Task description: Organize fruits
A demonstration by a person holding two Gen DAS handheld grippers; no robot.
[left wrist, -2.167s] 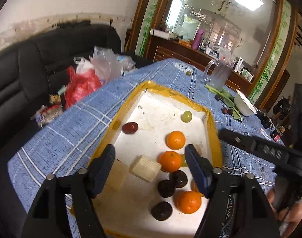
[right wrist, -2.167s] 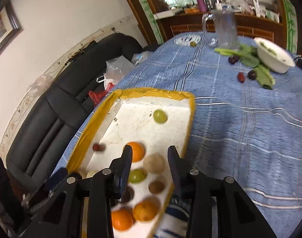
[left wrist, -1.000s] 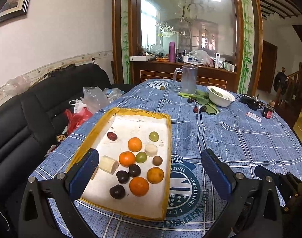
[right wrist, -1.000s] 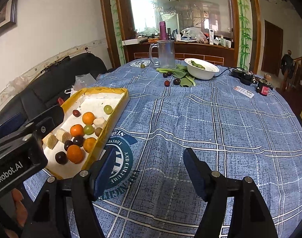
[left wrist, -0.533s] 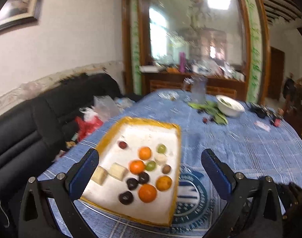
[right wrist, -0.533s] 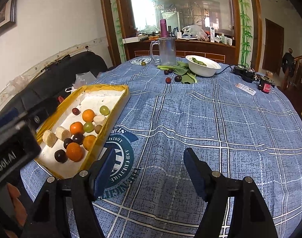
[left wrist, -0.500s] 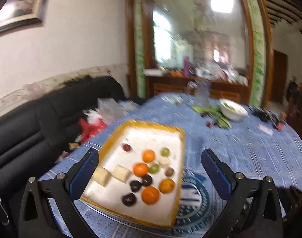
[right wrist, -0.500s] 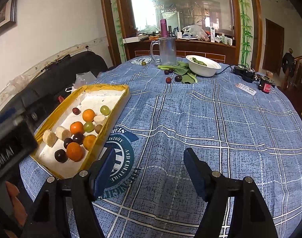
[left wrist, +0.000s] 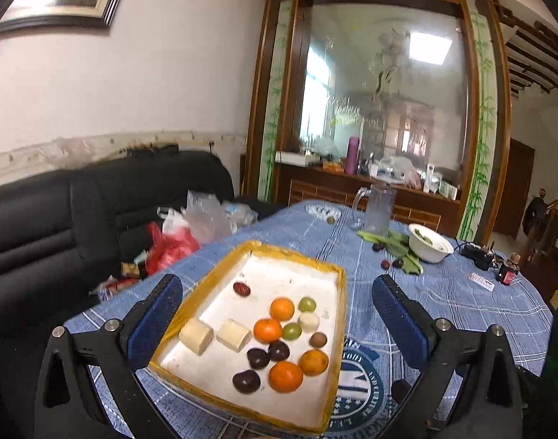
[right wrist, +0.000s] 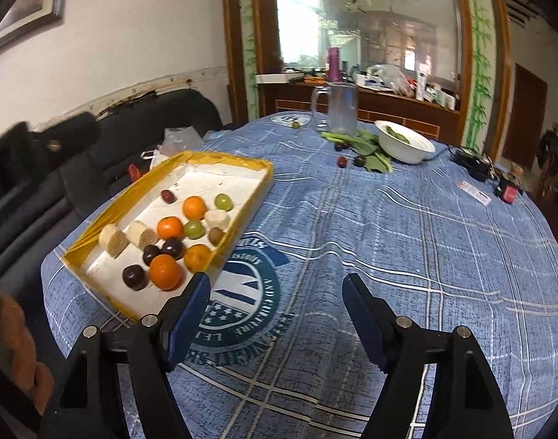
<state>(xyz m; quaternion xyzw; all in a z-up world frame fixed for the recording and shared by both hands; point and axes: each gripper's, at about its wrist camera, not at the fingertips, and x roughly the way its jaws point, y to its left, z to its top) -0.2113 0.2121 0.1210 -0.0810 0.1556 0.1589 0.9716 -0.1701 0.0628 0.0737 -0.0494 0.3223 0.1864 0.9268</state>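
Far across the blue-checked surface (right wrist: pixel 407 237), beyond my right gripper (right wrist: pixel 275 314), whose empty fingers are opening, two loose plums (right wrist: pixel 350 161) lie beside the white bowl (right wrist: pixel 405 145), while my left gripper (left wrist: pixel 275 314), fingers wide apart and empty, straddles the fruit-filled yellow tray (left wrist: pixel 202 292).
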